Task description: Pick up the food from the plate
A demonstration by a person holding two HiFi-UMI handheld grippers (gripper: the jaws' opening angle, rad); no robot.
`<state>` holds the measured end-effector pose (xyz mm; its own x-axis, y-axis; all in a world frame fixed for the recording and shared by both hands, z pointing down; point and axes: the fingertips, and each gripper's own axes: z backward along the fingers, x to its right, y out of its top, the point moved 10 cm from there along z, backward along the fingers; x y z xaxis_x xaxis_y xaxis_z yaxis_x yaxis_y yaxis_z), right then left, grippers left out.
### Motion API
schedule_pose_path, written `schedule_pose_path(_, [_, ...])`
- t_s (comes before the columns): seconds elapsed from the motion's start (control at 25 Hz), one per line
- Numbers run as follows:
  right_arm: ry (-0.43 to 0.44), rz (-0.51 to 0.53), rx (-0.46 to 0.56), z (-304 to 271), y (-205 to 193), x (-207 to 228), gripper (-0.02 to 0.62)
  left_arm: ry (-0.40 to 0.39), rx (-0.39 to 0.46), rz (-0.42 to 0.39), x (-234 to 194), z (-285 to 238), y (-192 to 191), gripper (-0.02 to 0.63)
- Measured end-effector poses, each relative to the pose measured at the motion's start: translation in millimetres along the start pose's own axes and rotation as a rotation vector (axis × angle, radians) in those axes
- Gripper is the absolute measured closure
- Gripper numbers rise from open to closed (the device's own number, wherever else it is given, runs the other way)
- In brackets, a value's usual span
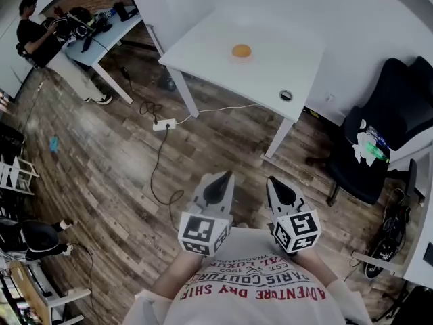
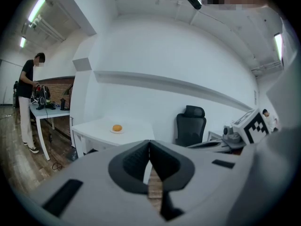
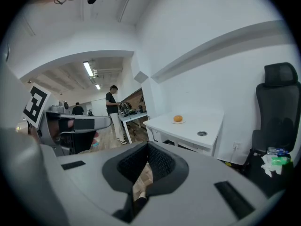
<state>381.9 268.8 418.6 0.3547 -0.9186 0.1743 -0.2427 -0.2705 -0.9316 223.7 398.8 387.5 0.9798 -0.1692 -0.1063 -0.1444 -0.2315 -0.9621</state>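
Spanning most of the head view, a wood-plank floor [image 1: 101, 154] is shown, on which a white counter [image 1: 270, 66] is set against a white wall at the top of the frame. A black office chair [image 1: 379, 141] is seen to the right of the counter, with white and green items lying on its seat. At upper left, a person in dark clothing [image 1: 37, 36] is seen standing at a far counter [image 1: 101, 39] that is loaded with dark equipment. Both tools are held low and close to the wearer's body, well apart from the white counter and side by side. The left claw [image 1: 218, 181] is seen fully closed in the left gripper view, its two jaws meeting at the tips with nothing held between them. The right claw [image 1: 279, 185] is likewise seen closed and empty in the right gripper view. A white power strip [image 1: 164, 124] with its cable is seen lying on the floor near the counter's legs. A small white plate [image 1: 241, 57] is placed near the middle of the counter, and the round orange food [image 1: 241, 50] is seen resting on it, untouched. A round cable opening [image 1: 286, 95] is seen near the counter's front edge.
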Motion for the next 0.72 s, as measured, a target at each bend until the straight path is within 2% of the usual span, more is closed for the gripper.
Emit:
schedule_pose_path(0.28, [-0.053,-0.022,-0.017,-57.3,13.0,7.8,0.583,-0.037,-0.007,0.027,-58.2,-42.4,6.5,0.598])
schedule_pose_path(0.72, [-0.167,-0.043,-0.027,-217.6,82.2,17.1,0.581,-0.130,-0.016,0.047,-212.2,-142.5,61.7,0.598])
